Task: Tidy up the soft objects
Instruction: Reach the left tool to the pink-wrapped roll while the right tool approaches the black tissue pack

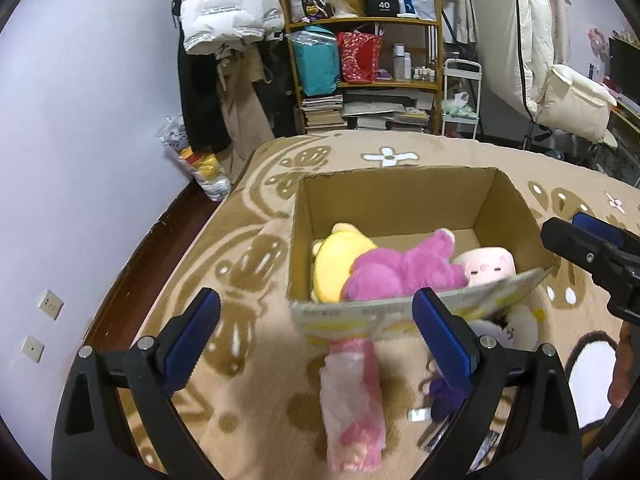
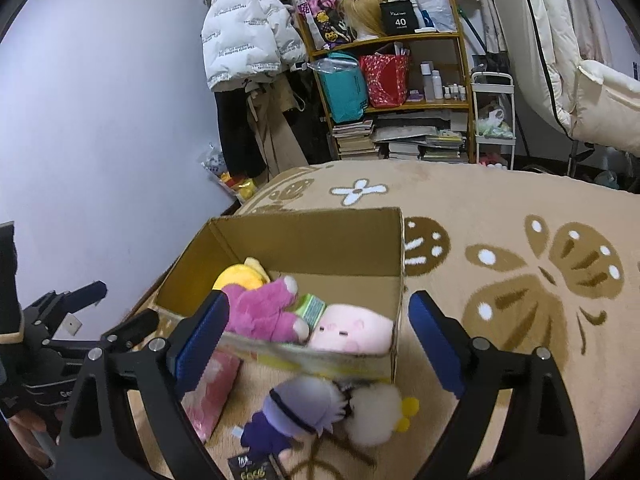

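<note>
An open cardboard box (image 1: 400,188) (image 2: 304,236) stands on the rug. It holds a yellow plush (image 1: 336,260) (image 2: 240,276), a magenta plush (image 1: 396,272) (image 2: 260,312) and a pale pink pig plush (image 1: 486,266) (image 2: 352,330). In front of the box lie a pink and white plush (image 1: 352,396) (image 2: 212,388), a purple doll (image 2: 288,416) (image 1: 442,396) and a white fluffy toy (image 2: 374,412). My left gripper (image 1: 316,340) is open and empty above the pink and white plush. My right gripper (image 2: 316,344) is open and empty above the purple doll.
A beige patterned rug (image 2: 520,280) covers the floor. A wooden shelf (image 1: 360,72) with books and bags stands behind, with coats beside it. A plastic bag (image 1: 200,160) lies by the wall. A white chair (image 1: 560,92) is at the right.
</note>
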A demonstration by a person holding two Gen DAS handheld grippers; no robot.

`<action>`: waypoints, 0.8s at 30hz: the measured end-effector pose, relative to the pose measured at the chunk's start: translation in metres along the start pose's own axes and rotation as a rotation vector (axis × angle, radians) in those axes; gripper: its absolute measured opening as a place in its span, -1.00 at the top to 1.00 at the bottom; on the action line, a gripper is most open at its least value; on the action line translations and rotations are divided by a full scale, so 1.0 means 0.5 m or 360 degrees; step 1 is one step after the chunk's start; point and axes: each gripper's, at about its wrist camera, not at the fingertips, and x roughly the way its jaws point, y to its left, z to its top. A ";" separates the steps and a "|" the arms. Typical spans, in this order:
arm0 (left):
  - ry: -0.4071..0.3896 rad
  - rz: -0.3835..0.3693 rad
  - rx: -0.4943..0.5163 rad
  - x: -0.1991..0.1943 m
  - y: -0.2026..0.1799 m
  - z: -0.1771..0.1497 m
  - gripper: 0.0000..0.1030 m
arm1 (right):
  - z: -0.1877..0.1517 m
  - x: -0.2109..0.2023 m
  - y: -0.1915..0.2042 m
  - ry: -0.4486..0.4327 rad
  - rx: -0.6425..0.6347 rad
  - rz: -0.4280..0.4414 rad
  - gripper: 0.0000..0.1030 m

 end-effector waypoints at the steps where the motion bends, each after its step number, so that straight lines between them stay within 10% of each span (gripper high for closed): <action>1: 0.0003 0.0009 -0.0005 -0.008 0.004 -0.005 -0.87 | -0.003 -0.004 0.001 0.0007 0.0000 -0.0002 -0.85; 24: 0.0158 0.0080 -0.0062 -0.104 0.034 -0.137 -0.87 | -0.095 -0.074 0.041 0.0177 -0.0003 -0.0047 -0.85</action>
